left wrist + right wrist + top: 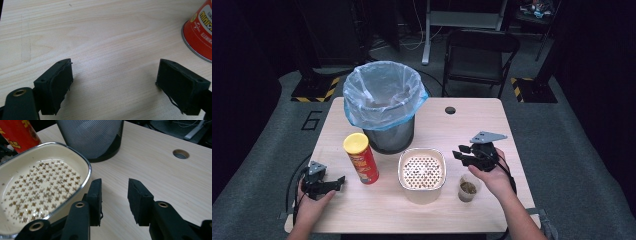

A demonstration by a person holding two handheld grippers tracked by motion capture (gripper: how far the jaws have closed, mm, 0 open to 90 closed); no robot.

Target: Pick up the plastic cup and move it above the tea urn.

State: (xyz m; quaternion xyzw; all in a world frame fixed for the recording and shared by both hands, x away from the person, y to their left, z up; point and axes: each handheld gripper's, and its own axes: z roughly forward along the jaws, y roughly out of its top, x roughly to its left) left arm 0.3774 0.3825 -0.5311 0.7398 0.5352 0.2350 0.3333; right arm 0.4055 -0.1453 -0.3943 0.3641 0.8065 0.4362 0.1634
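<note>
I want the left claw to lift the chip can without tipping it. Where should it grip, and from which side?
Probably the middle of the red body of the chip can, coming in level from the person's left, where the open left claw already sits. The can stands upright, tall and narrow, so a low grip could let it topple. Its far side is close to the trash bin.

Dark room, grey floor (257,150), black folding chair (479,55)
</note>
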